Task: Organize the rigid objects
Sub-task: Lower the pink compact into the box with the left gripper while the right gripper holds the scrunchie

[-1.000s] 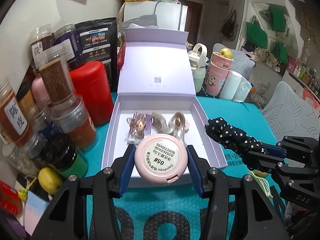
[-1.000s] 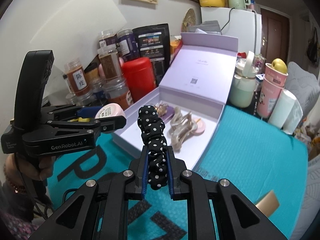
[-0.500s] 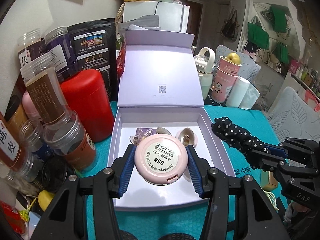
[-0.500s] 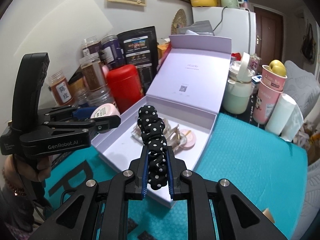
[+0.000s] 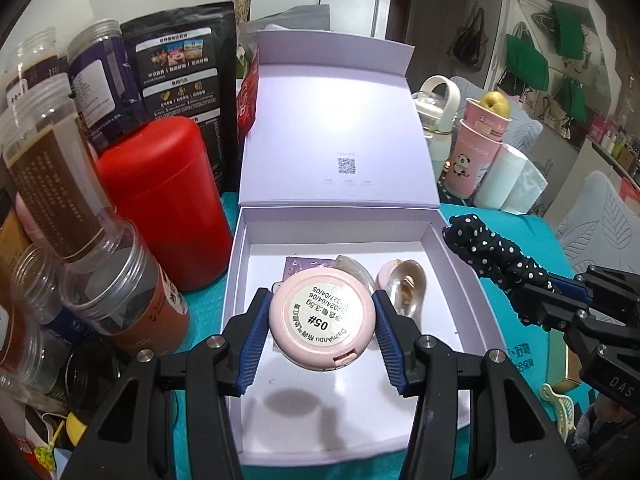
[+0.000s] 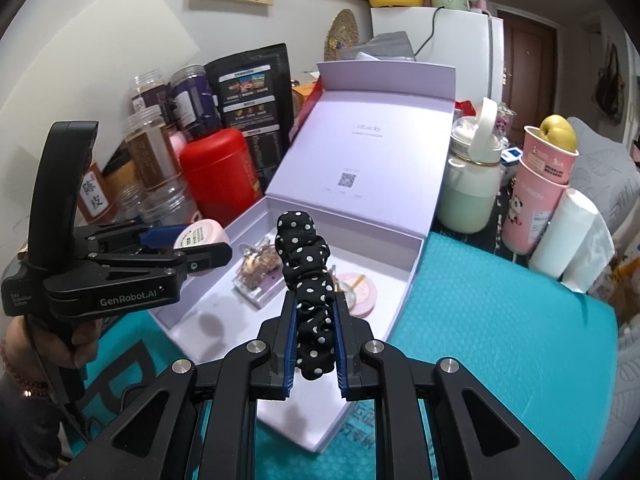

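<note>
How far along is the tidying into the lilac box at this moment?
Done: a hair claw, a pink disc and a small clear packet already lie in the open lilac box. In hand: the left tongs grip a pink round compact above the box floor; the right tongs pinch a polka-dot scrunchie. Left: setting both down; a pale clip lies outside on the teal mat.

"05#" on pink compact (image 5: 322, 317); "GenRobot.AI" on left hand-held gripper (image 6: 200, 248).
</note>
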